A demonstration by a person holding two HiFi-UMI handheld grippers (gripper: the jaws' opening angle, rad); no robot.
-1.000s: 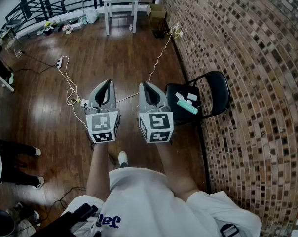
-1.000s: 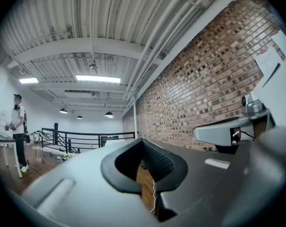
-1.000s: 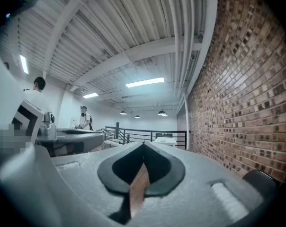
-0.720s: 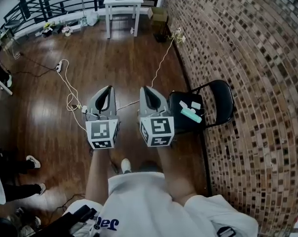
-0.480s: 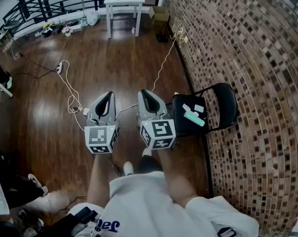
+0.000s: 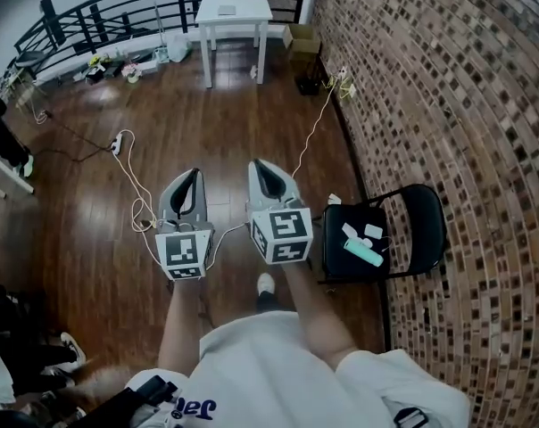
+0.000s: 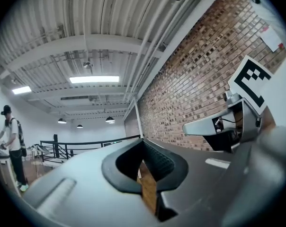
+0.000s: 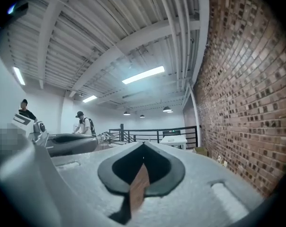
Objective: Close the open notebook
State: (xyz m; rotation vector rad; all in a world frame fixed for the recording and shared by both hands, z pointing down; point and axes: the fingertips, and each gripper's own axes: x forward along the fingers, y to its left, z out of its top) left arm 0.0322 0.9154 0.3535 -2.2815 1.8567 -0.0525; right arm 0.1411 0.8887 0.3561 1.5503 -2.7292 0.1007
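My left gripper (image 6: 192, 176) and right gripper (image 6: 259, 166) are held side by side, level, over the wooden floor, pointing down the room. Both are shut with nothing in them; in the left gripper view the jaws (image 7: 143, 142) meet at the tip, and in the right gripper view the jaws (image 8: 143, 145) do too. Far ahead stands a white table (image 6: 252, 13) with a small flat pale thing (image 6: 227, 10) on it, too small to tell whether it is the notebook. The right gripper view shows the same table (image 8: 174, 140) by the railing.
A black folding chair (image 6: 427, 214) by the brick wall (image 6: 448, 105) at the right holds a teal object (image 6: 363, 252) and white bits. White cables (image 6: 131, 172) trail across the floor. A black railing (image 6: 118, 7) and a cardboard box (image 6: 302, 36) stand at the far end. A person (image 7: 13, 145) stands left.
The person has walked forward along the brick wall: the chair has slid nearer and to the right, the white table has come a little closer. Both grippers stay shut, side by side.
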